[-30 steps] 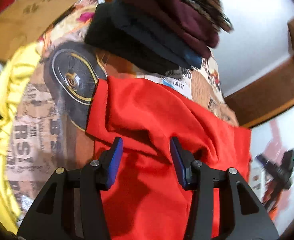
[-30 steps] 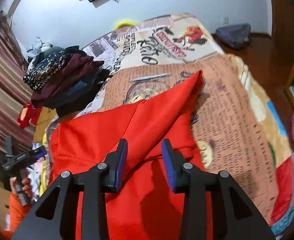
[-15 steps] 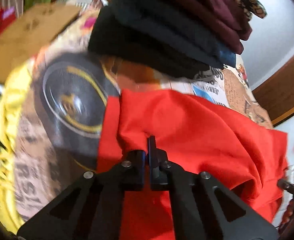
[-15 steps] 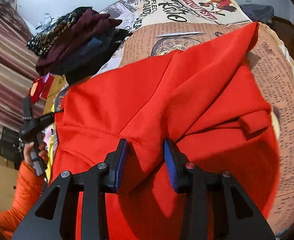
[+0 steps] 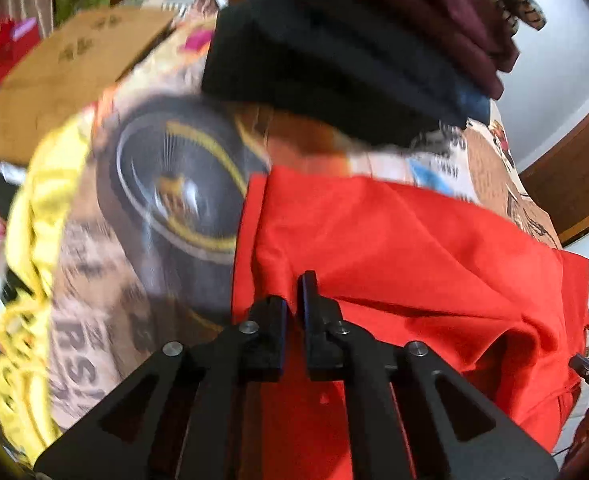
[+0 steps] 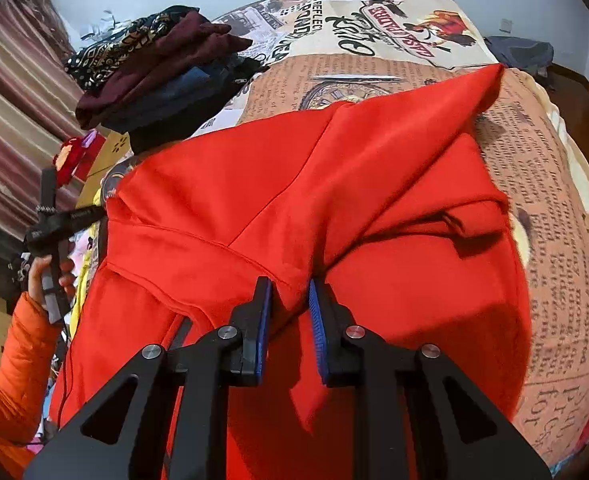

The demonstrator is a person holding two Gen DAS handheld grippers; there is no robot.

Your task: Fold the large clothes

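Observation:
A large red garment (image 6: 374, 184) lies rumpled on a bed with a newspaper-print cover (image 6: 534, 184). In the left wrist view the garment (image 5: 394, 248) fills the lower right. My left gripper (image 5: 293, 300) is shut on a fold of its edge. My right gripper (image 6: 290, 300) has its blue pads closed on a fold of the red fabric near the front, with cloth bunched between the jaws. The left gripper also shows at the far left of the right wrist view (image 6: 62, 220), held by a hand in an orange sleeve.
A stack of folded dark clothes (image 5: 354, 40) sits on the bed beyond the garment, also in the right wrist view (image 6: 154, 68). Yellow fabric (image 5: 34, 220) lies at the bed's left edge. A cardboard box (image 5: 62, 72) stands beyond it. A dark bundle (image 6: 522, 52) lies on the floor.
My left gripper closed on the garment's edge and stays shut. My right gripper narrowed from open onto a fold of red fabric. The garment shifted toward me.

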